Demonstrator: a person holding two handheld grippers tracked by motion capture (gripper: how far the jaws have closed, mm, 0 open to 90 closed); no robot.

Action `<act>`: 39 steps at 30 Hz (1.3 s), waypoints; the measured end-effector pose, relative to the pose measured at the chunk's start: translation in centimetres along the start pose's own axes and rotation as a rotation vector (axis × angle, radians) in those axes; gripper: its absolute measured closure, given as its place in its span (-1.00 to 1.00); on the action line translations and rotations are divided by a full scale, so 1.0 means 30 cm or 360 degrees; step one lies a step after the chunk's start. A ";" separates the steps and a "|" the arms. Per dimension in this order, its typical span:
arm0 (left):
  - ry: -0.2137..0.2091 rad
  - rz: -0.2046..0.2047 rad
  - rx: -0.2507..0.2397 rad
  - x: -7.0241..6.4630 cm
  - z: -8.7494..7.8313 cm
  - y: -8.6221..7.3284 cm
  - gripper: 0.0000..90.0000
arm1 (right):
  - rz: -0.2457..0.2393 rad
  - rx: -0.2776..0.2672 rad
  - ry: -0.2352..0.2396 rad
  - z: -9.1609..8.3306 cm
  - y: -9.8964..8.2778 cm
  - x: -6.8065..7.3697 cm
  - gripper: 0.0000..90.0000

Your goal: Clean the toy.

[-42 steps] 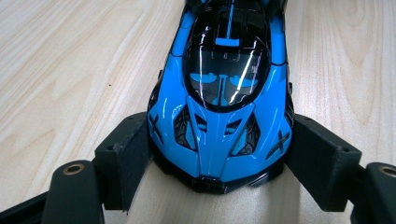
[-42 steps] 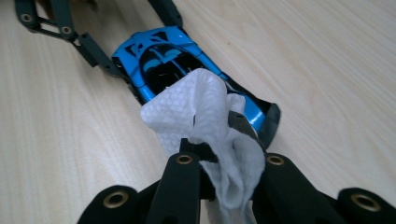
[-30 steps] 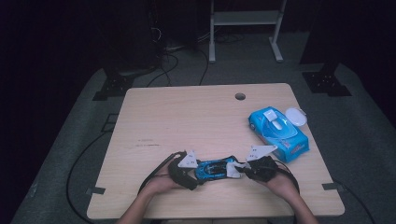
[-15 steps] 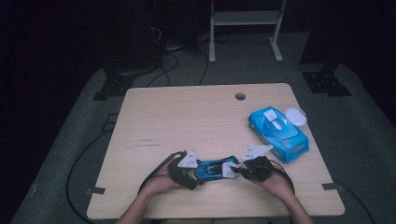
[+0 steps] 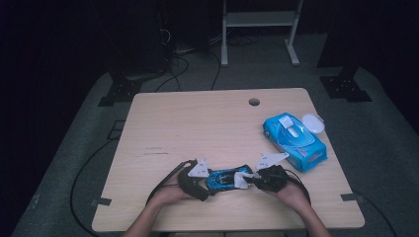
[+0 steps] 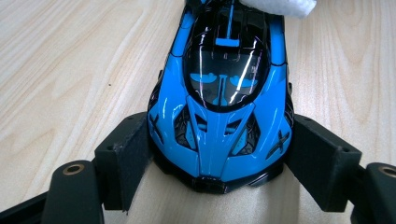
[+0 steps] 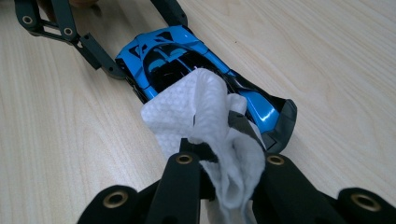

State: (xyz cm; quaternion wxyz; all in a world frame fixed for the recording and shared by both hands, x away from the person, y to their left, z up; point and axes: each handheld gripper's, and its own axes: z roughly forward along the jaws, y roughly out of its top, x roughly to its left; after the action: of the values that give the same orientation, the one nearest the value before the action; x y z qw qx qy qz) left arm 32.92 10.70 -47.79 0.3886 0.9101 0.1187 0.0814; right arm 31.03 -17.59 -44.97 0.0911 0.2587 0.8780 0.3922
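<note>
Wiping is under way: the left gripper [image 6: 219, 154] clamps the car [image 6: 224, 93] while the right gripper [image 7: 229, 161], shut on a wipe [image 7: 205, 116], rests on its roof; next, probably a stroke along the body.

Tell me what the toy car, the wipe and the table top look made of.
Toy car: glossy blue painted body, plastic or die-cast metal; sharp reflections, either possible. Wipe: soft white nonwoven cloth, dimpled pattern, limp folds. Table: pale wood or wood-look laminate, matte, grain lines visible.

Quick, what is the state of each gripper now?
Left gripper: closed on the blue toy car, one end between its pads.
Right gripper: closed on a white wipe lying over the car.
</note>
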 end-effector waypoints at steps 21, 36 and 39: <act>-0.0067 -0.0055 0.0023 0.018 -0.005 0.012 -0.45 | -0.0015 -0.0015 -0.0027 0.009 0.064 -0.021 0.84; -0.0056 -0.0034 0.0031 0.015 -0.003 0.016 -0.45 | -0.0105 0.0116 -0.0028 0.177 0.183 -0.020 0.84; -0.0058 -0.0029 0.0032 0.016 -0.002 0.017 -0.45 | -0.0021 0.0107 -0.0006 0.167 0.162 -0.049 0.84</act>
State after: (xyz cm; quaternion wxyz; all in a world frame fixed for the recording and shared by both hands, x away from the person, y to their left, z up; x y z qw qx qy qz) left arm 33.43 10.54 -47.36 0.3822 0.9142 0.1208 0.0601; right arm 35.93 -12.44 -44.84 0.0866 0.2566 0.8922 0.3614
